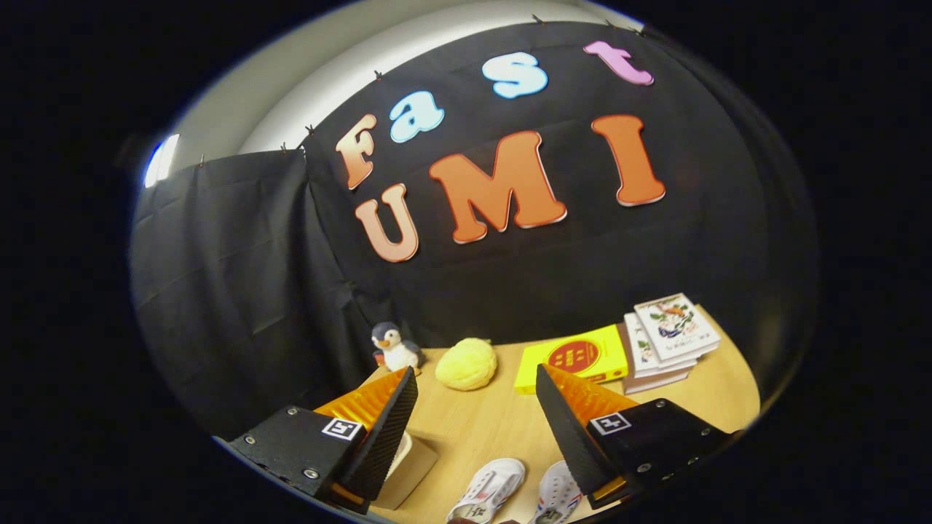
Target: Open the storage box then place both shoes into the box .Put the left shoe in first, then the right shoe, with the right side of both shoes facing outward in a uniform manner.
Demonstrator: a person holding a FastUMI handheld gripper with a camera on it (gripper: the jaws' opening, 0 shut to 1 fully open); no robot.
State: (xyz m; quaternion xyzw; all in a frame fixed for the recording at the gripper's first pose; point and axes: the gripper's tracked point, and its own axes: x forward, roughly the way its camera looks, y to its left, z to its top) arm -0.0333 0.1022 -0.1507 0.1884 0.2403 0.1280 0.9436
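Shoes: two white ones lie side by side on the wooden table [495, 429], left shoe [489, 491] between the fingers, right shoe [559, 498] touching the edge of the right finger [571, 429]. Gripper [477, 407] jaws wide apart, gripping nothing, raised above the table. Beige storage box [411, 466] partly hidden behind the left finger [386, 433]; lid state can't tell. Farther on, yellow fluffy ball [467, 363], with a plush penguin [394, 346] beside it near the black cloth wall [240, 291]. Yellow book [575, 356] beyond the right finger, stack of white books [670, 338] next to it.
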